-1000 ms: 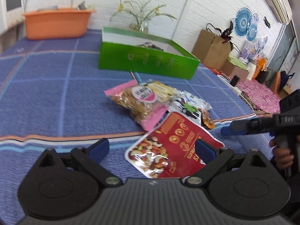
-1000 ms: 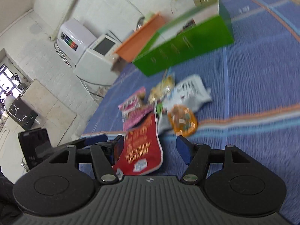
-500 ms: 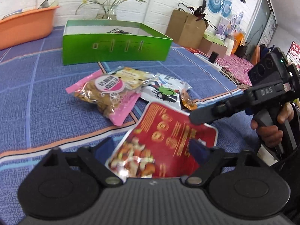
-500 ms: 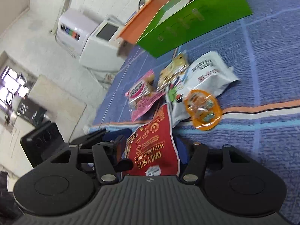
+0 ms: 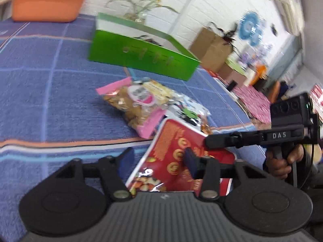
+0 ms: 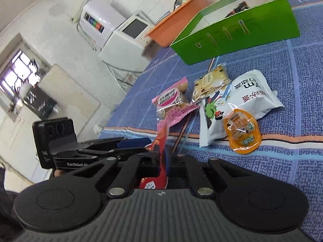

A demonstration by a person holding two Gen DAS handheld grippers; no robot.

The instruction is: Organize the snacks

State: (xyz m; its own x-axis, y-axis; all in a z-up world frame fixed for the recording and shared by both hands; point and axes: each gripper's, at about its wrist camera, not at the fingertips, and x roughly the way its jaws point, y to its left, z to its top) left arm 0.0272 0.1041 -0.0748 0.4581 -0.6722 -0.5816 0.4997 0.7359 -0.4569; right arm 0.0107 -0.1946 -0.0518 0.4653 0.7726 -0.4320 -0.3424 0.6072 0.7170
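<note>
A red nut pouch (image 5: 173, 141) is tilted up off the blue cloth. My right gripper (image 6: 162, 157) is shut on its edge, so the right wrist view shows the red pouch (image 6: 161, 137) edge-on between the pads. Seen from the left wrist, the right gripper (image 5: 210, 141) reaches in from the right. My left gripper (image 5: 157, 159) straddles the pouch's near end with its jaws closing; the pouch is between them and the left pad stands clear of it. Behind stands the green box (image 5: 141, 54), open-topped.
A pink snack bag (image 6: 173, 102), a yellow biscuit pack (image 6: 210, 80), a white bag (image 6: 242, 96) and a round orange pack (image 6: 242, 133) lie between the pouch and the green box (image 6: 242, 32). An orange tub (image 5: 46, 4) sits at the far left. A hand (image 5: 282, 161) holds the right gripper's handle.
My right gripper's jaws have shut on the red pouch's edge and tipped the pouch up. My left gripper's jaws have narrowed around the pouch's near end.
</note>
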